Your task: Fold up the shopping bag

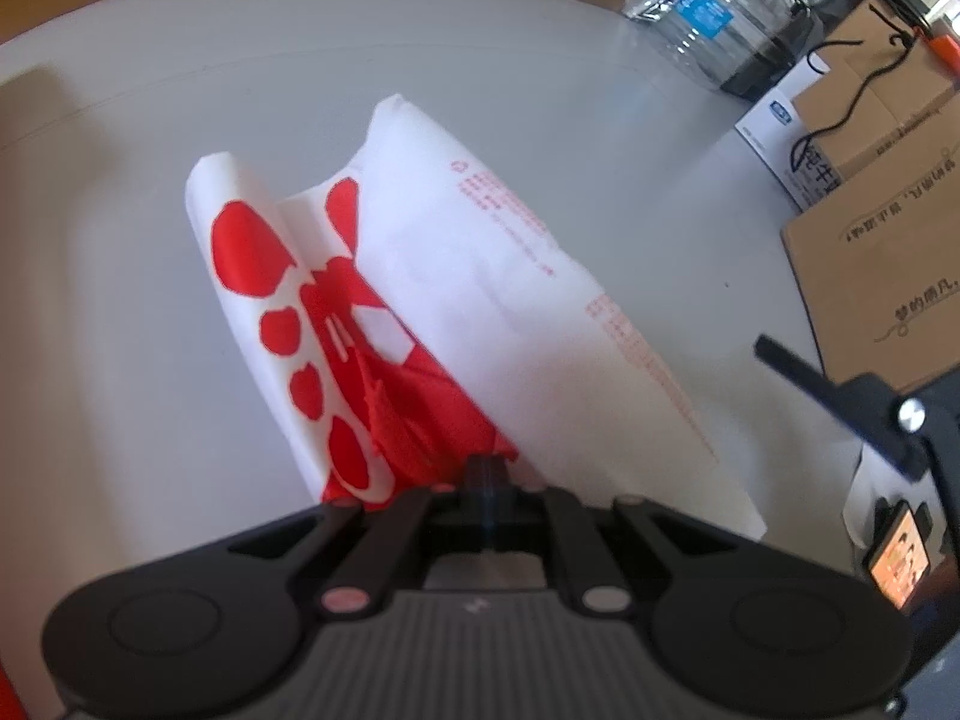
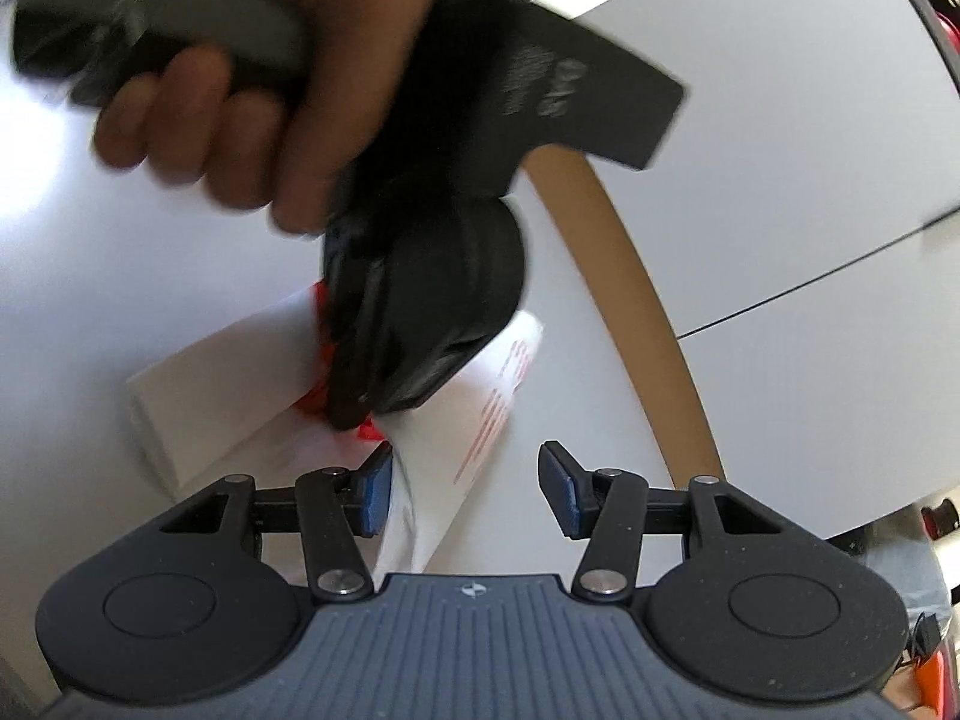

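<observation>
On the grey counter [image 1: 150, 330] lies the shopping bag [image 1: 456, 276], white with red print, already doubled over into a rough oblong, so the fold looks well begun but not yet tight or flat. Left tongs [image 1: 487, 468] are clamped shut on its red near edge. Right tongs [image 2: 465, 489] stand partly open, a white flap between the pads without being pinched. Only the right view shows the hand [image 2: 240, 120] gripping the left tool; only the left shows cardboard boxes [image 1: 870, 288] beyond the bag.
</observation>
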`<state>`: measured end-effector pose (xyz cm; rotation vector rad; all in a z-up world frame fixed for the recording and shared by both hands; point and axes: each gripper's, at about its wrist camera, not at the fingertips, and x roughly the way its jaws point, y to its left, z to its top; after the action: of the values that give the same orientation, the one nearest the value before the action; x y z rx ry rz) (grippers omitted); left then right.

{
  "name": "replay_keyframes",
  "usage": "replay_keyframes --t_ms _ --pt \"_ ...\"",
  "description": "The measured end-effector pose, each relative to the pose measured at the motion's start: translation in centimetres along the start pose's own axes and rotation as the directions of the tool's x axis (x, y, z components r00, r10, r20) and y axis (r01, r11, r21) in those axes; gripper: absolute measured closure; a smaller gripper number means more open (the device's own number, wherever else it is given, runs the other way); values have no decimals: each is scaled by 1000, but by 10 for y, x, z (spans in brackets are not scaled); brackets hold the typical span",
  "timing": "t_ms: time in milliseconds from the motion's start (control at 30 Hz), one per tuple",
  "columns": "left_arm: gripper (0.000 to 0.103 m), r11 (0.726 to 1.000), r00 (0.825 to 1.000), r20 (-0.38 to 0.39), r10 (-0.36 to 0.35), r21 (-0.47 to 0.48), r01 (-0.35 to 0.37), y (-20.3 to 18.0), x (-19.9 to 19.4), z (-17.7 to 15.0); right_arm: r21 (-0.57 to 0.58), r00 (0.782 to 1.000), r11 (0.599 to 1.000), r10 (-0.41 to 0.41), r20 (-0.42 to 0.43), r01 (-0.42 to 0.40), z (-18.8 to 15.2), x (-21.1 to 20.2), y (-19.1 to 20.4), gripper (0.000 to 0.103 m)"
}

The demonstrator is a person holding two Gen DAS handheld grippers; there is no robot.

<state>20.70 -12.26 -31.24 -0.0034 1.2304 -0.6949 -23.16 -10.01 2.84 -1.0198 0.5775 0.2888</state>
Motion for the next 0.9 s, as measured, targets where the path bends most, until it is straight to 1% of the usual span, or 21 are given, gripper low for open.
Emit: replay_keyframes --t_ms 33,67,100,133,167,200,267,300,333,367,433,533,567,600,767,867,900 --pt "100 1000 1000 -1 3 7 -3 0 0 1 12 1000 1000 5 -2 -5 0 -1 -1 66" --pt "100 1000 1000 -1 6 14 -6 0 -1 1 41 1000 999 17 -3 -17 1 -2 -4 72" --pt "100 1000 1000 -2 9 19 -9 -1 -1 2 90 999 995 35 1 -35 3 -5 -10 84" --pt "100 1000 1000 -2 12 24 -12 -1 -1 2 108 999 993 39 3 -39 3 -6 -12 86" --pt "100 999 1000 -1 16 32 -16 -2 -1 3 176 998 983 56 3 -56 4 -8 -19 90" --pt "100 999 1000 1 20 40 -20 -2 -1 4 215 998 974 69 -2 -67 5 -8 -24 93" --pt "100 998 999 7 32 62 -32 -3 -2 5 355 993 929 118 -28 -101 3 -5 -40 95" --pt "100 997 999 5 36 66 -36 -3 -2 6 424 990 898 139 -24 -116 2 -4 -50 95" --pt "100 997 999 1 38 64 -38 -3 -3 7 476 987 868 161 3 -143 0 -7 -58 95" --pt "100 997 999 -3 39 60 -38 -3 -2 8 482 986 863 164 15 -150 0 -10 -59 95" --pt "100 999 999 -35 41 24 -40 1 -2 16 476 984 862 175 39 -172 -15 -15 -46 95" --pt "100 999 997 -67 39 -17 -40 5 -1 25 448 980 873 193 49 -195 -12 -25 -35 93" --pt "100 999 997 -73 38 -26 -40 7 -1 27 445 981 875 190 47 -190 -31 -21 -36 93" --pt "100 999 997 -73 38 -25 -40 8 -2 27 437 983 881 181 45 -182 -41 -23 -37 93" --pt "100 999 997 -71 29 -33 -32 14 -4 30 428 982 884 176 65 -187 -44 -45 -35 93" --pt "100 999 997 -71 27 -31 -30 15 -5 27 383 980 902 178 87 -198 -46 -57 -29 93" --pt "100 999 997 -69 27 -29 -29 13 -5 24 374 979 905 185 88 -204 -39 -49 -33 93"
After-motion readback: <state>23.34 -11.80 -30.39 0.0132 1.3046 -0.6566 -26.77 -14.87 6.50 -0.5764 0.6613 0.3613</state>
